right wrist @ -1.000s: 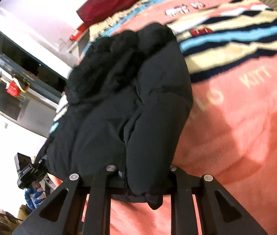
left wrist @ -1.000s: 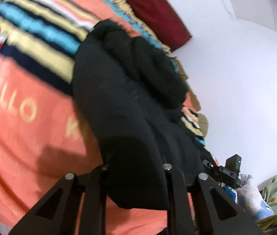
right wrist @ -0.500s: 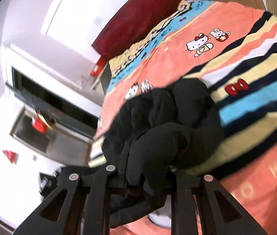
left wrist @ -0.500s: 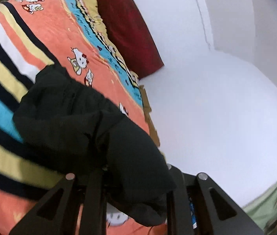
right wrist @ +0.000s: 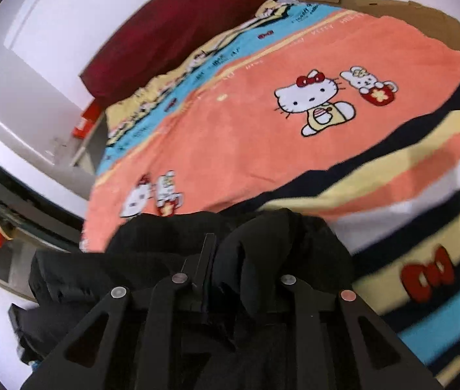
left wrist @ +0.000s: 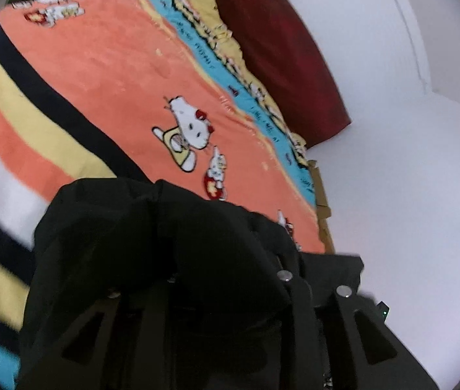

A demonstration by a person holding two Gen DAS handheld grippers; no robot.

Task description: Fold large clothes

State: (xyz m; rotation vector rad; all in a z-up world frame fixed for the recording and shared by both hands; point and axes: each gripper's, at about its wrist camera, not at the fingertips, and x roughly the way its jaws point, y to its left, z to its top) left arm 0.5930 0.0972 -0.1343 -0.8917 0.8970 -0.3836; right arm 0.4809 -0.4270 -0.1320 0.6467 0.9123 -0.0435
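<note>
A black padded jacket [left wrist: 151, 247] lies bunched on an orange striped cartoon-cat blanket [left wrist: 106, 74] that covers the bed. My left gripper [left wrist: 226, 286] is shut on a fold of the jacket, which drapes over and hides its fingers. In the right wrist view the same jacket [right wrist: 282, 247] is bunched at the near edge of the blanket [right wrist: 246, 136]. My right gripper [right wrist: 233, 279] is shut on the jacket's cloth, with one finger [right wrist: 205, 260] showing above the folds.
A dark red pillow [left wrist: 282, 48] leans on the white wall at the head of the bed, also in the right wrist view [right wrist: 171, 22]. Flattened cardboard [right wrist: 392, 6] lies at the bed's far side. A white shelf and a red box [right wrist: 85, 123] stand at left.
Both grippers have carried the jacket's lower part forward over the rest of it. The long spread jacket is now a short bunched heap, and the cameras tilted up towards the head of the bed.
</note>
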